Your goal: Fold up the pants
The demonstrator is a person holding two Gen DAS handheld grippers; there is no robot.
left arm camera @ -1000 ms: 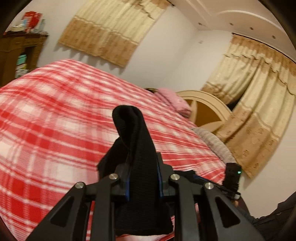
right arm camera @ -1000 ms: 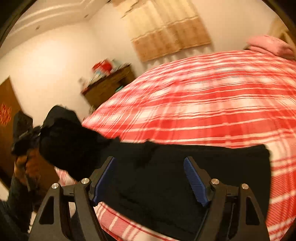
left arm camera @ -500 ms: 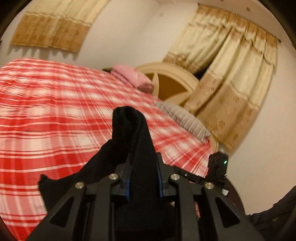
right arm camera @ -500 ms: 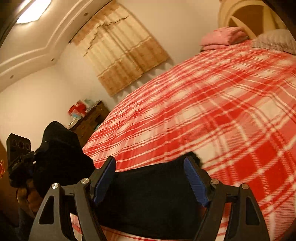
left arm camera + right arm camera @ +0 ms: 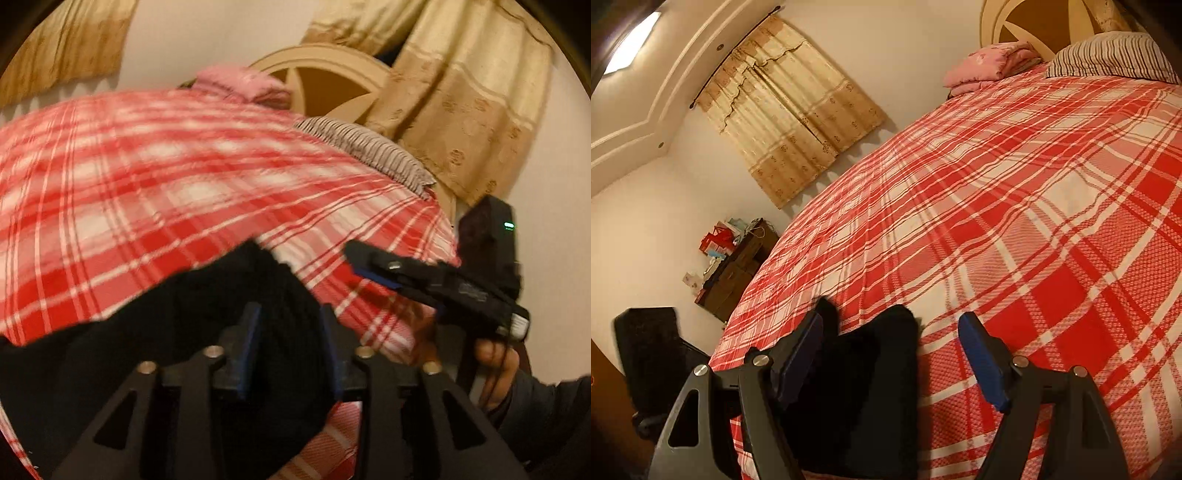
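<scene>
A pair of black, soft knit pants (image 5: 177, 332) is laid in a heap at the near edge of a bed covered in a red-and-white plaid bedspread (image 5: 147, 177). In the left wrist view, a fold of the black cloth is seen standing between the blue pads of the left gripper (image 5: 290, 343), whose jaws are opening; the cloth seems to be slipping free of the pads. In the right wrist view, the right gripper (image 5: 890, 354) is held with its jaws wide apart and empty above the pants' edge (no cloth is pinched there). If the fold is let go before it is laid flat, it could slump and bunch. The heap lies close to the bed's edge, so it could be dragged off by any snag on a pad.
</scene>
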